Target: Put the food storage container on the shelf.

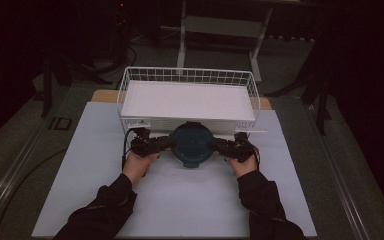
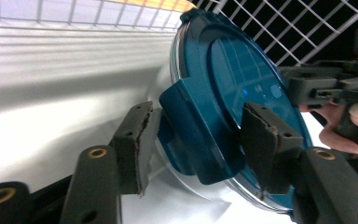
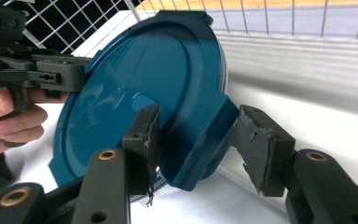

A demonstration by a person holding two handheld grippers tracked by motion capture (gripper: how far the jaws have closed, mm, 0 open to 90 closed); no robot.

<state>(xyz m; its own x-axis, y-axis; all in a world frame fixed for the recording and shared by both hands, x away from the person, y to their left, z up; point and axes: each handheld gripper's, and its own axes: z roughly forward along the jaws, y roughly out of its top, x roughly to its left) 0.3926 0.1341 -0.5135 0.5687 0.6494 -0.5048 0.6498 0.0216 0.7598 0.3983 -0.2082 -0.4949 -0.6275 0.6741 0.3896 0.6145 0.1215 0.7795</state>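
A round clear container with a dark teal lid (image 1: pixel 191 145) sits on the white sheet just in front of the wire basket. My left gripper (image 1: pixel 164 144) reaches in from its left and my right gripper (image 1: pixel 219 145) from its right, each held in a hand. In the left gripper view, the left gripper (image 2: pixel 198 112) straddles a teal side latch (image 2: pixel 196 140), with a small gap at the left pad (image 2: pixel 142 140). In the right gripper view, the right gripper (image 3: pixel 199 112) brackets the opposite latch (image 3: pixel 200 144) loosely, with daylight beside the right pad (image 3: pixel 256 144). Both grippers are open.
A white wire basket (image 1: pixel 187 75) holding a flat white slab (image 1: pixel 187 100) stands directly behind the container. The white sheet (image 1: pixel 180 195) covers the table toward the person. Dark floor and a pale stand's legs (image 1: pixel 182 35) lie beyond the table.
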